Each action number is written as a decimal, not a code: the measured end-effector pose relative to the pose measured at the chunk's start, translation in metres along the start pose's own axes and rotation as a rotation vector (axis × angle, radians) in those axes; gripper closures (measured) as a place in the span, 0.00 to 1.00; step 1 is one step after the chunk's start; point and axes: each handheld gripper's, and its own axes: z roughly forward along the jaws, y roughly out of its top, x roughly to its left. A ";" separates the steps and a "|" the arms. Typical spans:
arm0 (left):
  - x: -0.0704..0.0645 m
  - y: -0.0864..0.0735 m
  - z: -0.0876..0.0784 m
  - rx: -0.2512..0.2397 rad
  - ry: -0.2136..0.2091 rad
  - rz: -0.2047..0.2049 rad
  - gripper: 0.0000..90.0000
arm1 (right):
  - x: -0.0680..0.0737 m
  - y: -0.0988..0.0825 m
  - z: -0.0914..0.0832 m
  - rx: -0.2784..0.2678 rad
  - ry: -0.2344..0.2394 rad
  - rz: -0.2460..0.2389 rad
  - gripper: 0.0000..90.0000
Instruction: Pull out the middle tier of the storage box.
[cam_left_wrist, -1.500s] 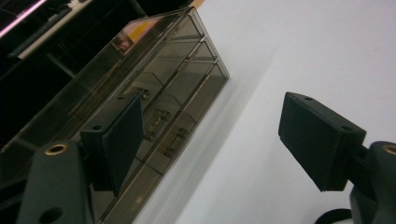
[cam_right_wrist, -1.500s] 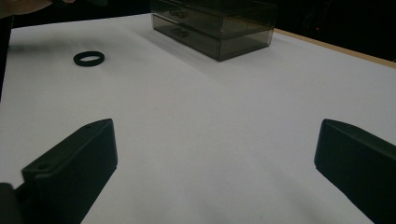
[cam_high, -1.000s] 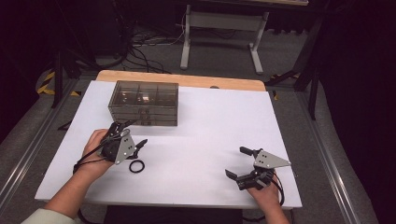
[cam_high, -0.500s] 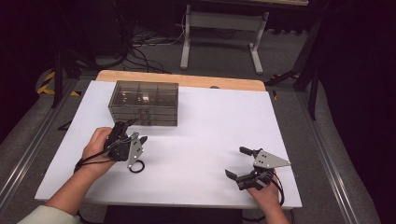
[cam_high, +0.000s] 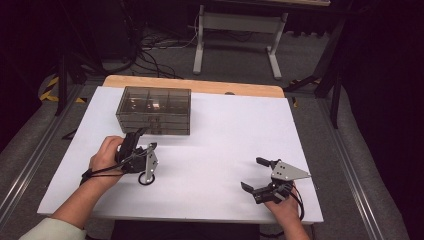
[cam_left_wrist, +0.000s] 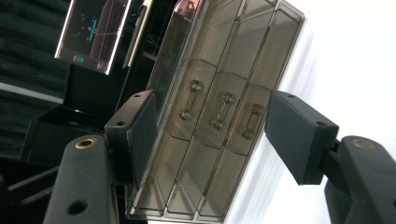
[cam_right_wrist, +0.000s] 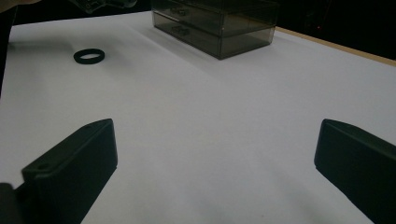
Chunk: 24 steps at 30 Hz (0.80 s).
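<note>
The left gripper (cam_high: 145, 142) has turned toward the smoky drawer box (cam_high: 154, 110), its jaws narrowing on nothing; the black ring (cam_high: 146, 178) lies near. The right gripper (cam_high: 256, 175) stays wide.

In the lower left of the high view, the left gripper (cam_high: 145, 142) was held in a hand (cam_high: 106, 156) with the forearm entering from the bottom edge. Its jaws were parted, had just been closing, and nothing was gripped. At lower right, the right gripper (cam_high: 254, 174) was held with jaws spread wide.
</note>
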 end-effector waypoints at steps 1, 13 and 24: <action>0.000 0.000 0.001 0.003 0.003 0.003 0.39 | 0.000 0.000 0.000 0.000 0.000 0.000 0.00; -0.009 -0.001 0.009 0.043 0.065 0.086 0.43 | 0.000 0.000 0.000 0.002 0.001 -0.002 0.00; -0.014 -0.003 0.019 0.082 0.108 0.119 0.47 | 0.000 0.000 0.000 0.003 0.000 -0.002 0.00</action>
